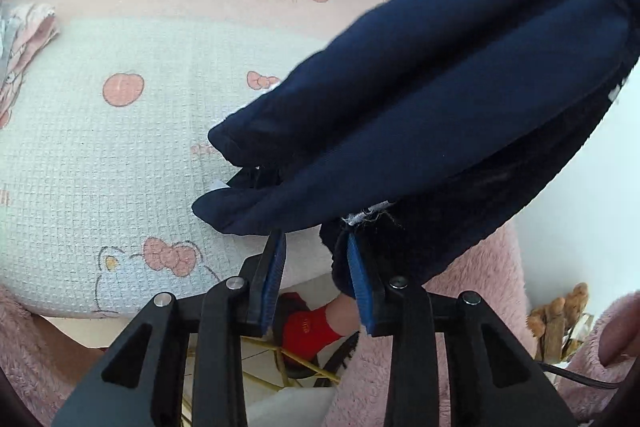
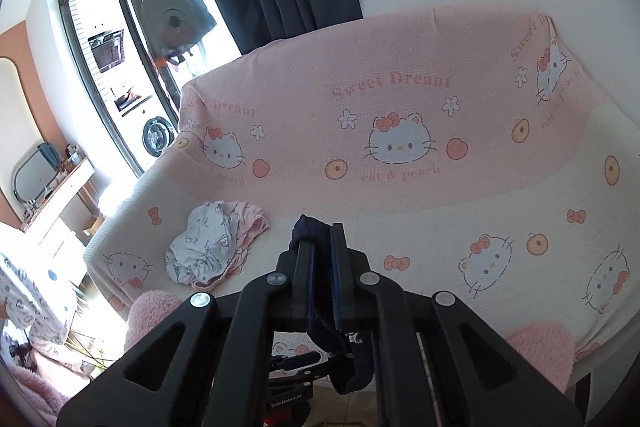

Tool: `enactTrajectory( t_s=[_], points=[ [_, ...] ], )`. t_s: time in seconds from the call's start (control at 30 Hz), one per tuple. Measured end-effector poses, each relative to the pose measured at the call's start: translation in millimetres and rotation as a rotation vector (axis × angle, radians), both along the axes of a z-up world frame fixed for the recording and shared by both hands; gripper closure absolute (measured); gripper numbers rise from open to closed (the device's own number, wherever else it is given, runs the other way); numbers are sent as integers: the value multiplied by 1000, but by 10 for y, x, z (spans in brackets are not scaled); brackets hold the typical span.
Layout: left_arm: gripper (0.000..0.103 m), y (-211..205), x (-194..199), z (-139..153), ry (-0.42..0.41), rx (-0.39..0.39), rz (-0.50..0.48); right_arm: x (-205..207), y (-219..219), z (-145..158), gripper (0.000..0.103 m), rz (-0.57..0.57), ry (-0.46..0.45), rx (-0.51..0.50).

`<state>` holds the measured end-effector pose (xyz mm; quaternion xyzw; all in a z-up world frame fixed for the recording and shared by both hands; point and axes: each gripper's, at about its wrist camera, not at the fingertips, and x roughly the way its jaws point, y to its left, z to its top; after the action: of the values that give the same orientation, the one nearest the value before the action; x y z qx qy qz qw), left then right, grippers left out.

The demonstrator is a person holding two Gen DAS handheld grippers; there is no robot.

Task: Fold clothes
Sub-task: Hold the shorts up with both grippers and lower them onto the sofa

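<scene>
A dark navy garment (image 1: pixel 420 115) hangs folded in long ridges, stretching from the upper right down to the middle of the left wrist view. My left gripper (image 1: pixel 316 247) is open just under its lower edge. The left pad sits beneath the fabric, and a dark fold drapes beside the right finger (image 1: pixel 360 279). Nothing lies between the pads. My right gripper (image 2: pixel 322 239) is shut on the navy garment (image 2: pixel 306 227). A tuft of it pokes out above the tips and the remainder hangs below the jaws.
A sofa under a pink and white cat-print blanket (image 2: pixel 400 195) fills both views. A heap of pale printed clothes (image 2: pixel 212 247) lies on its left seat. Pink fluffy fabric (image 1: pixel 480 267) lines the front edge. A foot in a red sock (image 1: pixel 308 327) is below.
</scene>
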<state>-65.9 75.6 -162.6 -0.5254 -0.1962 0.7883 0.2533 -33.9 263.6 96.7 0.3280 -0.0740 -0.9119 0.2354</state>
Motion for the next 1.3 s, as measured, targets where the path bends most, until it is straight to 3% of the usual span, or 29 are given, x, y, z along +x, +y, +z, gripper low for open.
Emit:
enactTrajectory(
  t_s=[0.1, 0.2, 0.27, 0.33, 0.47, 0.67, 0.7, 0.87, 0.97, 1.03, 1.17, 1.3],
  points=[
    [70, 93, 44, 57, 25, 25, -55, -2, -22, 10, 96, 16, -13, -18],
    [70, 185, 68, 80, 48, -4, -77, 47, -68, 25, 96, 51, -20, -36],
    [92, 163, 85, 147, 80, -23, -60, 90, -84, 49, 96, 67, -9, -42],
    [99, 138, 103, 219, 113, -43, -42, 96, -65, 28, 96, 55, 8, 1],
    [99, -302, 174, 829, 260, -53, 79, 19, 51, -108, 96, -19, 11, 130],
    [99, -921, 296, 1766, 461, -56, 234, -286, 371, -564, 94, -110, -141, 196],
    [99, -951, 340, 1892, 490, -59, 243, -312, 357, -637, 88, -95, -162, 198],
    [99, -1010, 334, 2323, 578, -77, 260, -372, -22, -1114, 85, 115, -339, 129],
    [99, -970, 320, 2305, 570, -102, 271, -297, -389, -1504, 84, 275, -498, -2],
    [99, -892, 243, 2274, 551, -122, 281, -231, -601, -1681, 84, 332, -557, -37],
    [99, -849, 270, 2216, 530, -147, 300, -184, -797, -1760, 75, 378, -575, -42],
    [99, -826, 243, 2122, 508, -146, 319, -144, -766, -1712, 74, 386, -558, -77]
  ],
)
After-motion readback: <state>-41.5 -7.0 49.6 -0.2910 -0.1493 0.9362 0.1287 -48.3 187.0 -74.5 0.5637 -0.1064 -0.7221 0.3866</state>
